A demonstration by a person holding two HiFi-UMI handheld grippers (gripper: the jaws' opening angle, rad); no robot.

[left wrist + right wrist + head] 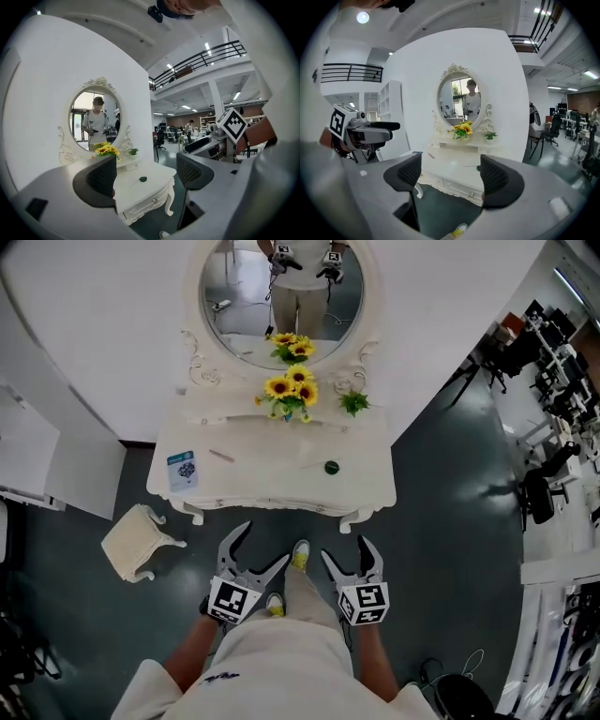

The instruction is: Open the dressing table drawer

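Note:
The white dressing table [253, 486] stands against the wall ahead of me, below an oval mirror [281, 287]. Its front drawer [143, 208] is closed, and a small round knob [154, 200] shows on it; the right gripper view shows the same knob [471, 194]. My left gripper [265, 545] is open and empty, held over the floor short of the table's front edge. My right gripper [345, 549] is beside it, also open and empty. In both gripper views the table lies between the spread jaws, well beyond the tips.
On the tabletop are sunflowers [291, 392], a small green plant [354, 402], a dark round item [331, 467], a pen [221, 456] and a card [182, 470]. A white stool [138, 542] stands at the table's left. My feet [298, 557] are between the grippers.

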